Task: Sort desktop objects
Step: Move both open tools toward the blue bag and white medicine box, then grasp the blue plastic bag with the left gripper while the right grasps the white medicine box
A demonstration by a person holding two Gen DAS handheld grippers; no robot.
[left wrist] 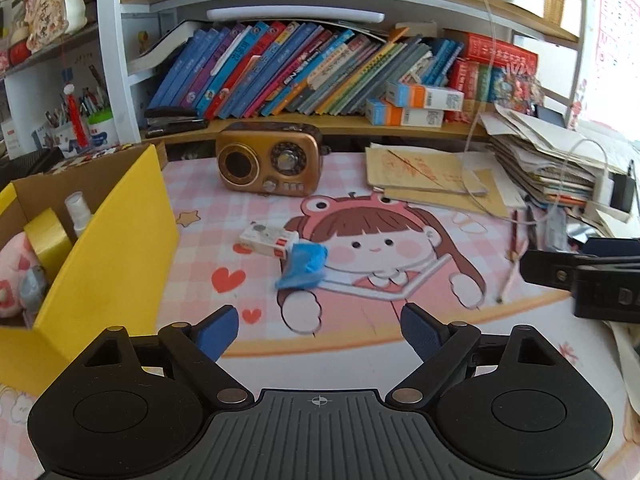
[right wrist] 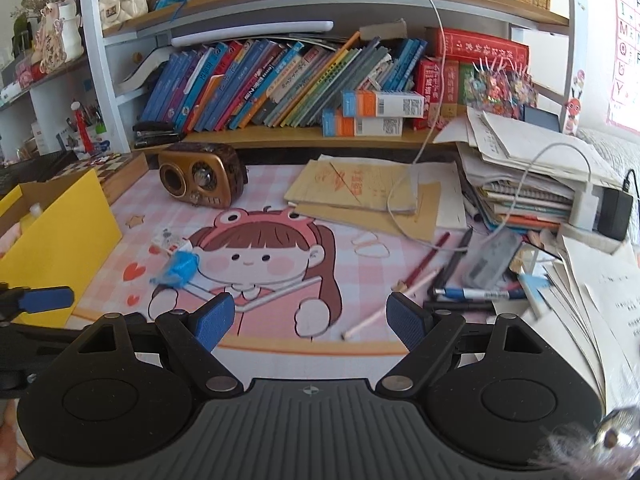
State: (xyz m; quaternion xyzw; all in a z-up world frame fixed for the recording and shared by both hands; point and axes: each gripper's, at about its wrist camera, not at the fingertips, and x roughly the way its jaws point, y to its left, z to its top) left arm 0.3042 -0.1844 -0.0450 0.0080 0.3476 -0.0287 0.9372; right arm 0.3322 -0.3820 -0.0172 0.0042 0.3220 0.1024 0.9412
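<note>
Hovering above the pink cartoon desk mat (left wrist: 200, 200), the left gripper (left wrist: 320, 330) and the right gripper (right wrist: 308, 320) both have their blue-padded fingers spread wide, with nothing held between them. The landmark is the yellow box (left wrist: 116, 240), open-topped at the mat's left edge and already holding a roll of yellow tape (left wrist: 48, 240), a small spray bottle (left wrist: 78, 210) and a pink plush toy (left wrist: 12, 280).

Just right of the box, on the mat, lie a small white carton (left wrist: 269, 239) and a crumpled blue wrapper (left wrist: 302, 266), touching each other. Much farther right of the box, near the paper stack, sit a red pencil (right wrist: 424, 262), pens (right wrist: 476, 294) and a grey case (right wrist: 494, 258).

By my reading, the sorting stands between pickups: some things are boxed, others wait loose. The left gripper faces the carton and wrapper, so the next move would likely be to descend over one, close on it, and carry it to the box. The wrapper looks soft and may crumple.

What the wrapper contains is unclear, the carton's print is unreadable, and the box's interior is partly cut off. A blurred furry object at the right view's lower corner cannot be identified.
</note>
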